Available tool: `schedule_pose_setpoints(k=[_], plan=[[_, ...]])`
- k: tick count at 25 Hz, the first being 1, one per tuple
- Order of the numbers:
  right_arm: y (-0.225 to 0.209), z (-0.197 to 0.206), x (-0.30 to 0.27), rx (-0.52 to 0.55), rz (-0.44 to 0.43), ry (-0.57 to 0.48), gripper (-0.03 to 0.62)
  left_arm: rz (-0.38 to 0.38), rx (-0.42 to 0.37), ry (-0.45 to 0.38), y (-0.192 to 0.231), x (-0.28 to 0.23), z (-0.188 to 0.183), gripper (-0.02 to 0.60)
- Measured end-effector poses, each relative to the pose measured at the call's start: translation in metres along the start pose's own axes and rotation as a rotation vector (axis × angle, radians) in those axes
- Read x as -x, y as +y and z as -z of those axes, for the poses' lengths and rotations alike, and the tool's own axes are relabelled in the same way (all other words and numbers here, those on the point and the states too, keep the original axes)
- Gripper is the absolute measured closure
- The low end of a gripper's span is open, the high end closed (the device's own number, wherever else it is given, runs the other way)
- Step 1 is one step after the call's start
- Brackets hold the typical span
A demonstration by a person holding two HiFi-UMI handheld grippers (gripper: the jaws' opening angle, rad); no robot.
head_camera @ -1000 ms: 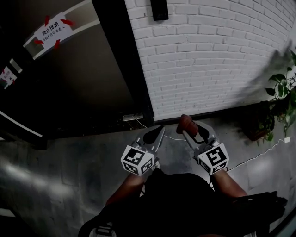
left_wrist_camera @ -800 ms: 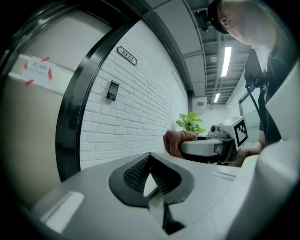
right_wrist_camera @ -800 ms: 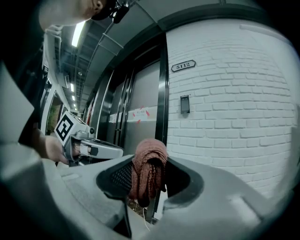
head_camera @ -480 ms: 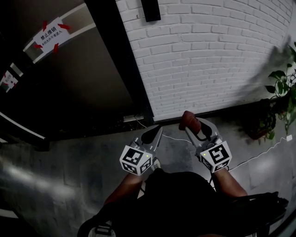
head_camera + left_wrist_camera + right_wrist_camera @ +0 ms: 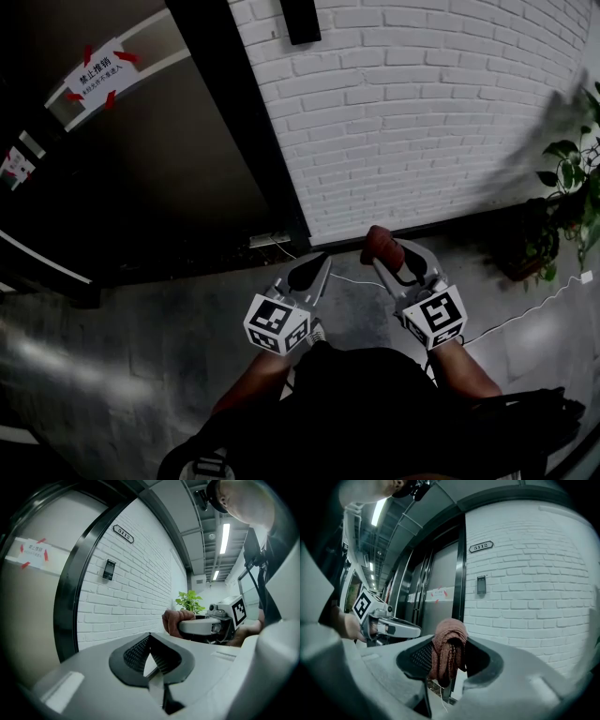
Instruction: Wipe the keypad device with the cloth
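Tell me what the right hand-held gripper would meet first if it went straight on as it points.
Most likely the white brick wall, close beside the black door frame and below the keypad device; the cloth clamped in the right hand-held gripper would touch it first. Depth is unclear.

Right gripper (image 5: 448, 660): jaws clamped on cloth (image 5: 450, 637), reddish-brown, bunched into a thick wad, folds hanging below black ribbed pads. Straight ahead: white brick wall (image 5: 534, 588). Keypad device (image 5: 481, 585) mounted on the bricks, small, dark, upright, well apart from cloth. Number plate (image 5: 481, 546) above it reads 5112. Black door frame (image 5: 461, 573) left of wall; grey door carries white notice (image 5: 439, 594) with red tape at corners. Far left: left gripper (image 5: 410, 631), marker cube (image 5: 362, 605) on top, hand (image 5: 347, 625) behind. Ceiling strip lights (image 5: 378, 512) upper left.
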State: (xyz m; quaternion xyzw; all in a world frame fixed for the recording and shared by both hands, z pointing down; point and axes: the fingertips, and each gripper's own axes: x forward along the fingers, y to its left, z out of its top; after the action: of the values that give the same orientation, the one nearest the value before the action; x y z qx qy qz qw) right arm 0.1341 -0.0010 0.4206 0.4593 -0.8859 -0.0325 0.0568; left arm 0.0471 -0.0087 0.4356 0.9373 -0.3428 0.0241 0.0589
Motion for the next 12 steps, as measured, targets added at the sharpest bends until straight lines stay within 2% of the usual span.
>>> schedule_pose_setpoints(k=[12], plan=[[-0.0012, -0.0002, 0.0015, 0.002, 0.001, 0.003, 0.451, 0.009, 0.004, 0.001, -0.0025, -0.0059, 0.0006, 0.566]])
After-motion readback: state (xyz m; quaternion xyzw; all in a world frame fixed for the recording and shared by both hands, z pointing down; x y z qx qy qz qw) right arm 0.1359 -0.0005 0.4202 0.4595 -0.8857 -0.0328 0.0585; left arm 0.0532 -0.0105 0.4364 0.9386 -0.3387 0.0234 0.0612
